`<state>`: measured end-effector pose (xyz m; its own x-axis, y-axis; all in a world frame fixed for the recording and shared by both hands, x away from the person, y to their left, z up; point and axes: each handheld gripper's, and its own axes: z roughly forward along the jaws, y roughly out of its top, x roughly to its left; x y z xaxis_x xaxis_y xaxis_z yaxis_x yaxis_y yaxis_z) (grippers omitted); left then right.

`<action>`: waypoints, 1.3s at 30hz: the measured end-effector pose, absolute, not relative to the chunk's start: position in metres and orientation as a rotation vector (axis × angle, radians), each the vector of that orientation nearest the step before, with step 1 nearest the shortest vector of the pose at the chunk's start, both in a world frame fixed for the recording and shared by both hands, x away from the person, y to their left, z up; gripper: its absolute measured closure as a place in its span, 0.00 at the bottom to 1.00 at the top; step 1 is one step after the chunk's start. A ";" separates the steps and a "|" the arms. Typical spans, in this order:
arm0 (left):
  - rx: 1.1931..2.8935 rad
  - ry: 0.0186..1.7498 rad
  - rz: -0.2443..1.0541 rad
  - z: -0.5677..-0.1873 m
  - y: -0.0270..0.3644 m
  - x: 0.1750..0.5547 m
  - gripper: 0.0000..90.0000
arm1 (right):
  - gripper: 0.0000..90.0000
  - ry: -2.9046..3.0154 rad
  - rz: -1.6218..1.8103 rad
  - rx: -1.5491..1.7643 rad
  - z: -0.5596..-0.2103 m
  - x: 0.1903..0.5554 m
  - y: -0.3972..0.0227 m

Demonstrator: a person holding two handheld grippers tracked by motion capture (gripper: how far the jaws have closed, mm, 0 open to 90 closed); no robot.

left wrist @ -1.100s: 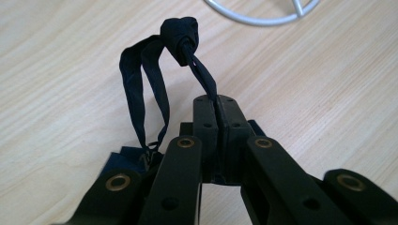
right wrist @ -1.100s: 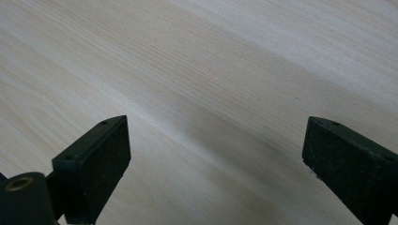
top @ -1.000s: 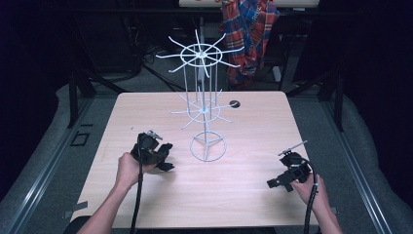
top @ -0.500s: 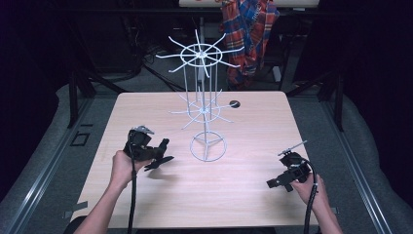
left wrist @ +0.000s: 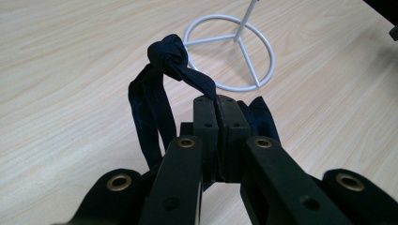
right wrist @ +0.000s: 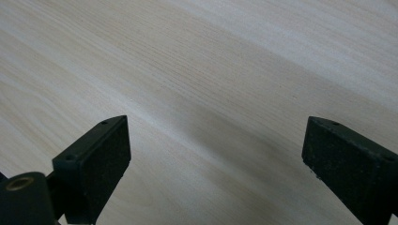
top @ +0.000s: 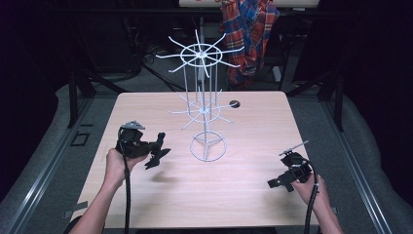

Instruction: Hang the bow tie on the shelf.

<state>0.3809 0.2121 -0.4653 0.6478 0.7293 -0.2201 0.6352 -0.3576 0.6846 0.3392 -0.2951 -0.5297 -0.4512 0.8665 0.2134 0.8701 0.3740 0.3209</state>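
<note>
My left gripper (top: 157, 152) hovers over the left half of the wooden table (top: 253, 204), pointing toward the rack. In the left gripper view its jaws (left wrist: 218, 107) are shut on a dark navy fabric strap (left wrist: 168, 57) with a knot at the top; loops of it hang down beside the pads. A white wire rack (top: 201, 52) with spoked tiers stands mid-table on a ring base (left wrist: 230, 47), just right of the left gripper. My right gripper (top: 275, 182) rests low near the table's front right, jaws (right wrist: 216, 150) wide open over bare wood.
A red and blue plaid cloth (top: 249, 29) hangs behind the table. A small dark round disc (top: 234, 104) sits on the tabletop right of the rack. Dark metal frames and floor rails flank the table on both sides.
My left hand has lifted slightly and drifted left, carrying the strap off the table. The right hand has stayed put.
</note>
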 end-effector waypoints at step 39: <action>1.932 0.980 0.202 -0.429 0.226 0.381 0.98 | 0.03 -2.617 -0.622 -1.636 -0.526 0.339 -0.296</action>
<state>0.3806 0.2258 -0.4290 0.6683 0.7037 -0.2412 0.5508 -0.2502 0.7963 0.3386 -0.2959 -0.5260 -0.4599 0.8652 0.1996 0.8626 0.3820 0.3317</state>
